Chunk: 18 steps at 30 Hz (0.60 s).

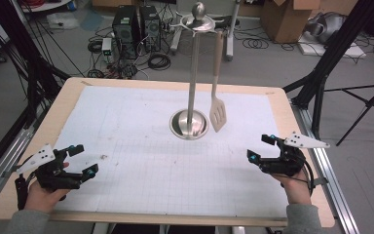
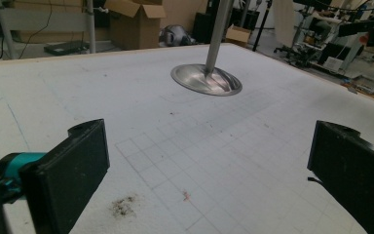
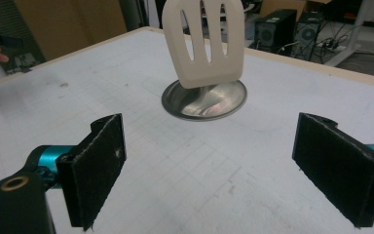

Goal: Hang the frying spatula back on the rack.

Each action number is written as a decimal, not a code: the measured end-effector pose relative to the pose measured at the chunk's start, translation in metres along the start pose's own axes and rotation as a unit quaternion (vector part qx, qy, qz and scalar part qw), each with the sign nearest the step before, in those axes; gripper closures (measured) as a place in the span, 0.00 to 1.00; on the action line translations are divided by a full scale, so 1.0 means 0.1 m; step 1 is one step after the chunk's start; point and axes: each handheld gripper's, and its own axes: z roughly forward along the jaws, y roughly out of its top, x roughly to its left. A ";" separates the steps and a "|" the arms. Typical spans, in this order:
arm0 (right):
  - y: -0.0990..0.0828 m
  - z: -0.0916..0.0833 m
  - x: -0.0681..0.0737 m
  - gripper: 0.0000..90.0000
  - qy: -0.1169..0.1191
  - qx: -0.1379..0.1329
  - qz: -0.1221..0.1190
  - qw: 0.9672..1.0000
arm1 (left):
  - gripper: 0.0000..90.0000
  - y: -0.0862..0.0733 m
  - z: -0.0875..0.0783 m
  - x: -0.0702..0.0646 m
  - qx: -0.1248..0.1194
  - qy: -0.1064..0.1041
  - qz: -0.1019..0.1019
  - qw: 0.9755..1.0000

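A steel utensil stand (image 1: 191, 73) rises from a round base (image 1: 189, 123) at the middle of the table; the base also appears in the left gripper view (image 2: 206, 79) and the right gripper view (image 3: 204, 100). A beige slotted spatula (image 1: 217, 83) hangs from the stand's top hook, its blade (image 3: 204, 41) just above the base. My left gripper (image 1: 84, 160) rests open near the front left corner, with nothing between its jaws. At the front right, my right gripper (image 1: 262, 147) is open and empty, facing the spatula.
A white gridded mat (image 1: 141, 161) covers the wooden table (image 1: 68, 90). A small dirt smudge (image 2: 122, 206) lies on the mat just ahead of the left gripper. Computer towers, cables, cardboard boxes and black tripod legs stand on the floor beyond the table.
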 end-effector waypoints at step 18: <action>-0.21 -0.21 0.14 0.13 -0.025 -0.025 -0.001 0.999 | 0.02 -0.01 -0.01 0.01 0.005 0.005 0.002 1.000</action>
